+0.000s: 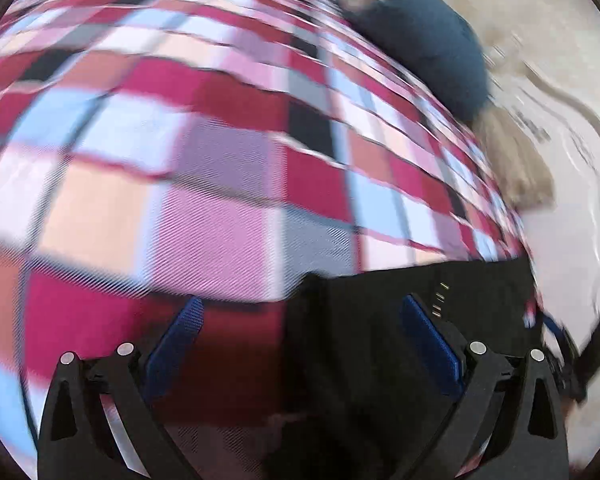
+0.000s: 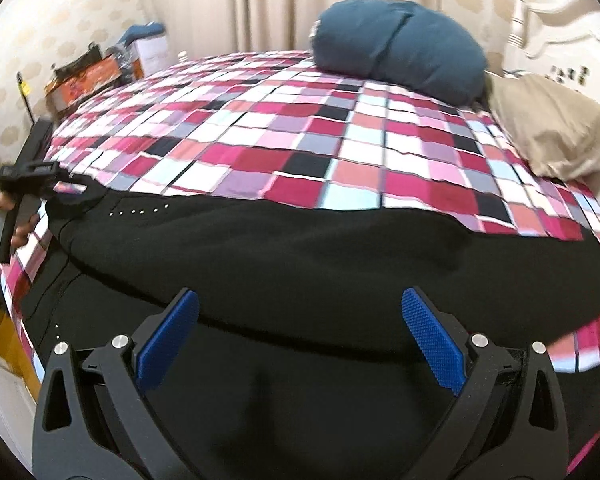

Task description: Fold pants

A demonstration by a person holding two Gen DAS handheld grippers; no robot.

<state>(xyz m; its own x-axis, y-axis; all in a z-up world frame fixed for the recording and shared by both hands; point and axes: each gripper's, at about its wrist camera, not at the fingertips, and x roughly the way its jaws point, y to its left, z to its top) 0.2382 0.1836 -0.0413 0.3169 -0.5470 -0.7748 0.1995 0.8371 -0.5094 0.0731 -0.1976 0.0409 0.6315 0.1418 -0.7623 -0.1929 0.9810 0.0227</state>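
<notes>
Two layers of black pants lie across the near edge of the bed, one leg apparently laid over the other, which by my reading puts you partway into the fold with the shortening folds to come. Your right gripper hovers over the middle of that dark cloth, jaws spread wide and holding nothing, well placed to drop onto a seam or edge. Your left gripper is out at the left end, jaws just as wide and empty, one blue pad over the black fabric near the row of small studs, the other over the checked bedspread; it straddles the garment's edge, likely lining up a pinch there. That view is smeared, so I cannot tell whether the pads touch the cloth. Beyond the pants the bedspread runs bare up to a teal pillow and a tan pillow at the headboard, well apart from your work, so the fold has room to land flat.
</notes>
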